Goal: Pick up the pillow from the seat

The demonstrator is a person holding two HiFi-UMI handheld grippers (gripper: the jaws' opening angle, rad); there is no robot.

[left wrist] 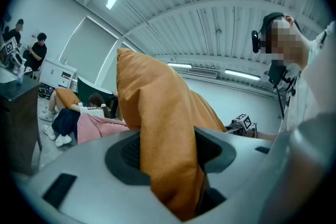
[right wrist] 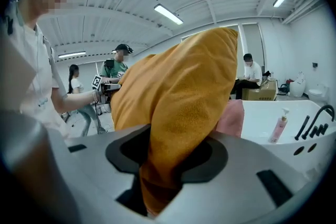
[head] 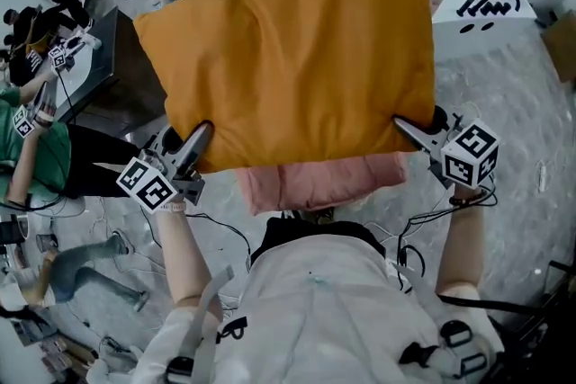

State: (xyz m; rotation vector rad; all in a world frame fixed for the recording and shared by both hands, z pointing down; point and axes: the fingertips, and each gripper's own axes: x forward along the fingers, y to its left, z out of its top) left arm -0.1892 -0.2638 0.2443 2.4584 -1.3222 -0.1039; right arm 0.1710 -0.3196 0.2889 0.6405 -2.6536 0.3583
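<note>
The person's left forearm [head: 180, 256] and right forearm [head: 463, 238] reach forward from the chest, elbows bent, holding the two grippers well apart and roughly level with each other. The left gripper [head: 194, 142] is clamped on the near left corner of the orange pillow [head: 288, 58], with fabric bunched between its jaws. The right gripper [head: 414, 132] pinches the near right corner the same way. The pillow hangs spread between them in the air, above a pink fabric [head: 315, 180] that hides the seat. I judge the pick-up to be in its lifting stage and nearly complete. The next move calls for both grips to stay even so neither corner slips out, carrying the pillow clear. Beyond it stands a white bathtub [head: 468, 13].
</note>
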